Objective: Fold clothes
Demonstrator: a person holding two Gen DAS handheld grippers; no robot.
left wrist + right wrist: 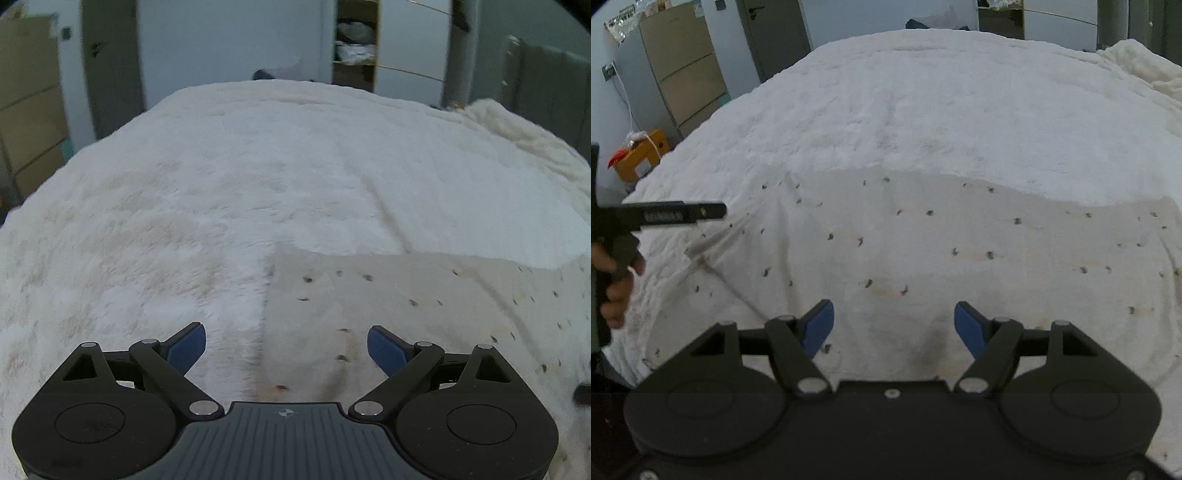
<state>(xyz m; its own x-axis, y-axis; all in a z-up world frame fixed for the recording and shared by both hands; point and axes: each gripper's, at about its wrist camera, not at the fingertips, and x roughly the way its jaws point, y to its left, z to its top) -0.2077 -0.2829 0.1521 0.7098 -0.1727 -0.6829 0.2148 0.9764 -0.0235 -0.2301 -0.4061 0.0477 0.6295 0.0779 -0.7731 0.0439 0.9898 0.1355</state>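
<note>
- Your left gripper (286,345) sits at the bottom centre of its frame with its blue-padded jaws spread wide and nothing between them.
- Your right gripper (894,325) is likewise low in its frame, jaws wide apart and empty.
- The garment (960,258), a cream cloth dotted with small dark marks, lies flat across the lower half of the right wrist view, directly under the parted fingers.
- In the left wrist view the same cloth (424,306) fills the lower right, its straight left edge running up just above the gap between the fingers.
- It rests on a fluffy white blanket (923,110) covering the bed.
- A tan cabinet (683,70) stands at the upper left of the right view, an orange box (639,158) below it.
- Your left hand (613,288) shows at the left edge, gripping a black handle.
</note>
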